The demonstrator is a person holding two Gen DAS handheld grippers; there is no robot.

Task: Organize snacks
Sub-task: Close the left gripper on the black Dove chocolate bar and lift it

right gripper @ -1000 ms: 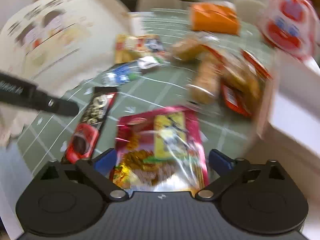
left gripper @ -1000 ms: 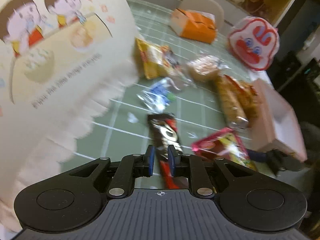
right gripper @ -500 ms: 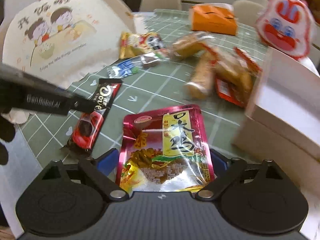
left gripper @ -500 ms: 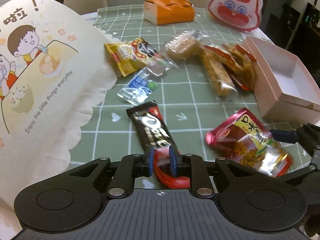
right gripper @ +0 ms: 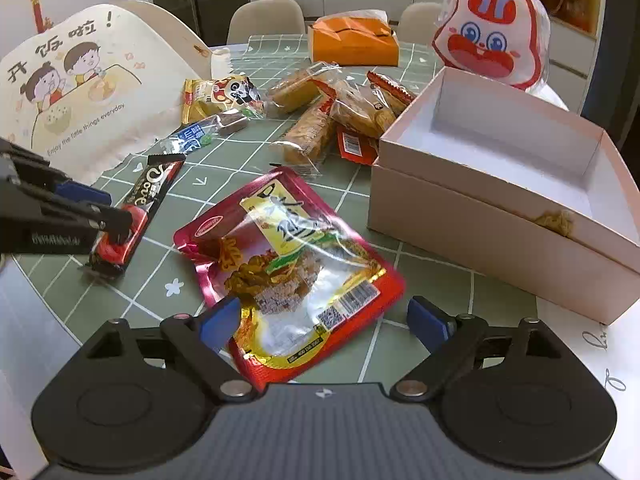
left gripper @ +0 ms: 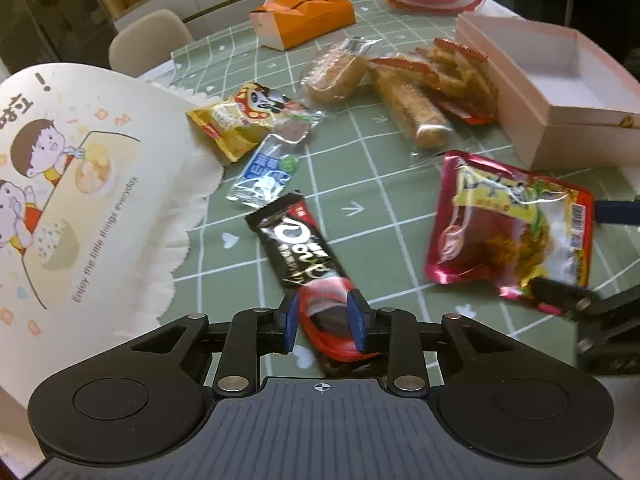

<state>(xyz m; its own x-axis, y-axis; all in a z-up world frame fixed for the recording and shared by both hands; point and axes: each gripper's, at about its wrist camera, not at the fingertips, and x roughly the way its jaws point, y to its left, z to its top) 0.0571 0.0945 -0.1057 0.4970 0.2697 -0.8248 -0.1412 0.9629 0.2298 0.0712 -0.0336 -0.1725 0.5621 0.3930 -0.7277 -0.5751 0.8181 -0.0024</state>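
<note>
Only right view shows box's (right gripper: 472, 216) interior.

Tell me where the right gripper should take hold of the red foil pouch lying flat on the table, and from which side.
Probably the near sealed edge of the red foil pouch. It lies flat, slightly crumpled, its bottom seam toward the right gripper, whose jaws stand wide on either side of that end. Come in low from the near side, pinching across the flat seam rather than the bulging middle. The pink box crowds its right.
</note>
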